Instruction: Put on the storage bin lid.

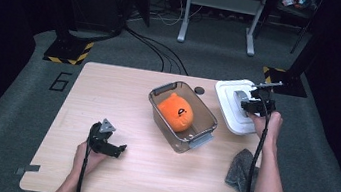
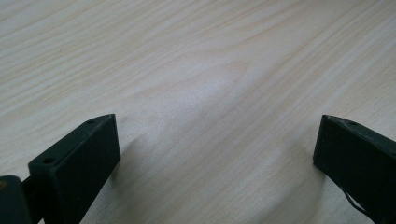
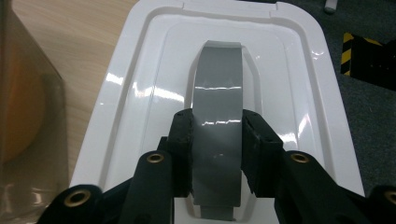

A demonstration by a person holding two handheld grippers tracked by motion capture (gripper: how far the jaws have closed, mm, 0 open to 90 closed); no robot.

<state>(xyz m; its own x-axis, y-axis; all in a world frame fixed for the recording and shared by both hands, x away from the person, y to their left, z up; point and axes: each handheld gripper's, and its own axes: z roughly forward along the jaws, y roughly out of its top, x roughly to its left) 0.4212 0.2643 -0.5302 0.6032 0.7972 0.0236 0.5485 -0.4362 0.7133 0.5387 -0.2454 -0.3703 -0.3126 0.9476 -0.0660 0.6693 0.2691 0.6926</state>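
Glossy white plastic lid (image 3: 154, 84) is held by its grey tape handle (image 3: 218, 116), pinched by the right tool (image 3: 218, 154); the left tool (image 2: 215, 154) is spread over pale wood-grained tabletop (image 2: 196, 70).

Bare wooden tabletop (image 1: 149, 163) lies open around the left gripper (image 1: 118, 150); the clear plastic bin (image 1: 182, 115) blocks its far right.

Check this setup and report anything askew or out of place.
The white lid overhangs the table's right edge, its grey tape handle clamped by the right gripper. A grey cloth also hangs off that edge.
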